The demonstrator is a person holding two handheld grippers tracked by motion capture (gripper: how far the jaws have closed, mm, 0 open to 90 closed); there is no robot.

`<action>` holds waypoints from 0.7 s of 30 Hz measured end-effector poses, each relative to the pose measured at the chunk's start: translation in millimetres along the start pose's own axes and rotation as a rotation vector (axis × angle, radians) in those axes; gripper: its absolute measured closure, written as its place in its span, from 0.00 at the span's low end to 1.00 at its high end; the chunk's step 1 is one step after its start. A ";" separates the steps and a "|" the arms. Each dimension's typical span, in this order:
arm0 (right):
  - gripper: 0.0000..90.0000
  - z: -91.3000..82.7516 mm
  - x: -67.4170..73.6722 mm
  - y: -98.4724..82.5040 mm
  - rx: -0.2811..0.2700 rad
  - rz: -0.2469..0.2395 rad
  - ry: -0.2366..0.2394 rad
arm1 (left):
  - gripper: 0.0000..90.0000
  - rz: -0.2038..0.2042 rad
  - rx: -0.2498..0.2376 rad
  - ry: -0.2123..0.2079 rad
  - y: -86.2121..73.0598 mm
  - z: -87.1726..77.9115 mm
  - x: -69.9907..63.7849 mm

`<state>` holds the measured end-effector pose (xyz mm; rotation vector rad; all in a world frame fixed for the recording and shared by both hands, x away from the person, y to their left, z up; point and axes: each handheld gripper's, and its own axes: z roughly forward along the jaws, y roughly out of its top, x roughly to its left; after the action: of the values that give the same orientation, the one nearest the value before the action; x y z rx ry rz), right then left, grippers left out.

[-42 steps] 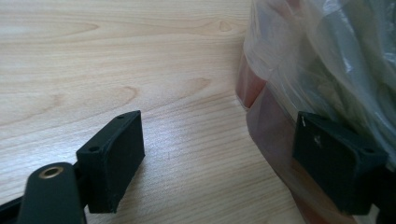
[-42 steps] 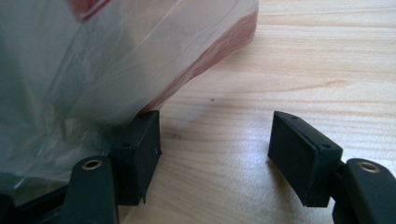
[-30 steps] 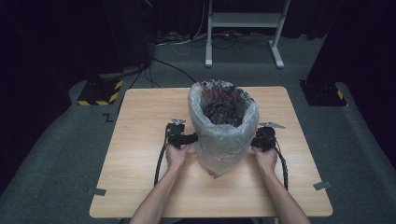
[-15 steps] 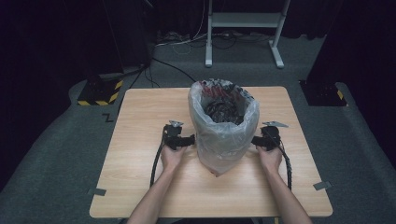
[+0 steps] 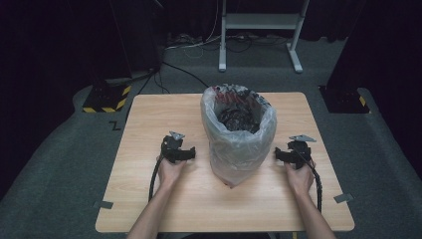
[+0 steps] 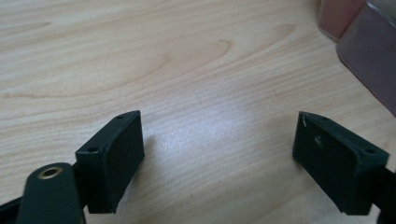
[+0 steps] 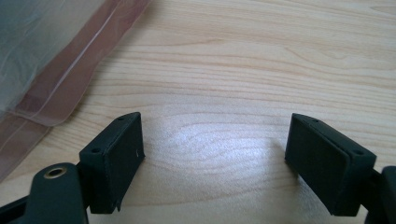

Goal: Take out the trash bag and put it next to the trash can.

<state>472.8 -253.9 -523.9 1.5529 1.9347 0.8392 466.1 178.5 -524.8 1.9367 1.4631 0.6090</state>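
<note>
Two sets of tongs flank one big thing, so we start with what carries it all: the wooden counter (image 5: pixel 149 124), pale and grained; on it stands the bin (image 5: pixel 238 137), an upright tub lined with a clear plastic bag whose film drapes down its outside, dark crumpled stuff inside it; we take the bin as our landmark. Left of the bin, a little apart from it, we see the left tongs (image 5: pixel 190 154) held in the person's left hand (image 5: pixel 171 172), tips pointing toward the bin; from the left gripper view these tongs (image 6: pixel 219 154) are released, jaws wide with bare counter between them, the bin's base at the upper right corner. Right of the bin, just beside its bag, sit the right tongs (image 5: pixel 278 155) in the right hand (image 5: pixel 299 177); these tongs (image 7: pixel 215 154) have just been opening and are released, nothing between them, the bag's film (image 7: pixel 51 56) off to the upper left.
</note>
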 end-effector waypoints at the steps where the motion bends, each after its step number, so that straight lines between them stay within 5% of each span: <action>1: 0.21 -0.2 0.1 -0.2 -0.001 -0.001 0.000 | 0.19 -0.011 0.017 -0.023 0.6 -3.2 2.1; 8: 0.21 -1.5 0.8 -1.2 0.001 0.001 -0.001 | 0.21 -0.050 0.022 -0.115 4.8 -18.1 6.9; 12: 0.22 -1.7 0.9 -1.2 0.001 0.000 0.000 | 0.24 -0.018 0.032 -0.114 8.6 -28.6 5.2; 21: 0.22 -1.7 1.0 -1.3 0.001 0.000 0.001 | 0.22 -0.031 0.025 -0.148 22.5 -47.3 9.5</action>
<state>470.5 -253.4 -523.7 1.5536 1.9357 0.8396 451.3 193.1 -475.8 1.9311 1.4116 0.4254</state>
